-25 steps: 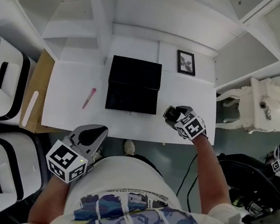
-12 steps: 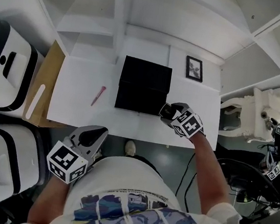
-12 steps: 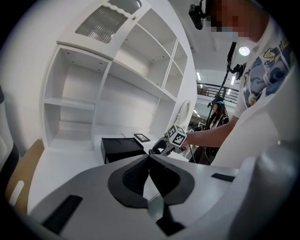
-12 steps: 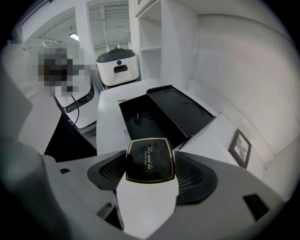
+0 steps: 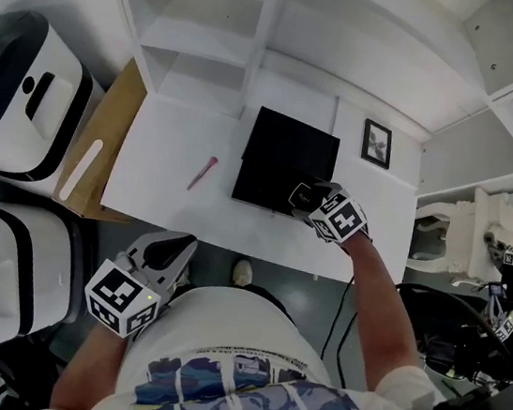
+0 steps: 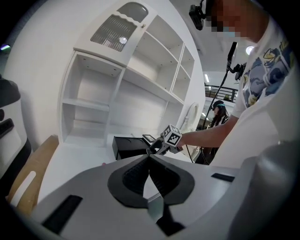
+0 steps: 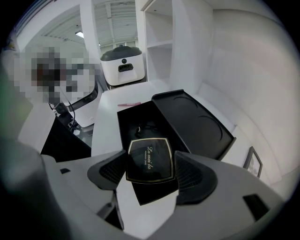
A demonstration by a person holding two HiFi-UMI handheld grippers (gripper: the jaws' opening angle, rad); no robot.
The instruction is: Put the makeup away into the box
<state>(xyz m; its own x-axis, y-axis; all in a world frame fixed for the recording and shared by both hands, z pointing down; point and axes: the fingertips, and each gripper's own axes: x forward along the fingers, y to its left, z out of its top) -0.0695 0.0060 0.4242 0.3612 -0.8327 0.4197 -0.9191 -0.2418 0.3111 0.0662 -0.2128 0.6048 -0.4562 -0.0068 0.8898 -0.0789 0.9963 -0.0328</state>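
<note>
My right gripper (image 7: 150, 169) is shut on a flat black makeup compact (image 7: 149, 160) with a gold rim. It holds the compact over the near right corner of the open black box (image 5: 274, 181), whose lid (image 7: 194, 123) lies folded back. In the head view the right gripper (image 5: 303, 199) reaches over the white table (image 5: 162, 167). A pink makeup pencil (image 5: 202, 173) lies on the table left of the box. My left gripper (image 5: 167, 251) stays low beside the person's body, off the table, its jaws closed together on nothing (image 6: 149, 159).
A small framed picture (image 5: 376, 143) stands at the table's back right. White shelves (image 5: 214, 32) rise behind the table. A wooden board (image 5: 93, 153) and two white-and-black machines (image 5: 18, 85) sit to the left. A white cabinet edge is at the right.
My right gripper has carried the compact forward and left, from beside the box's front right to over its near corner. The head view has shifted; the left gripper has stayed put.
</note>
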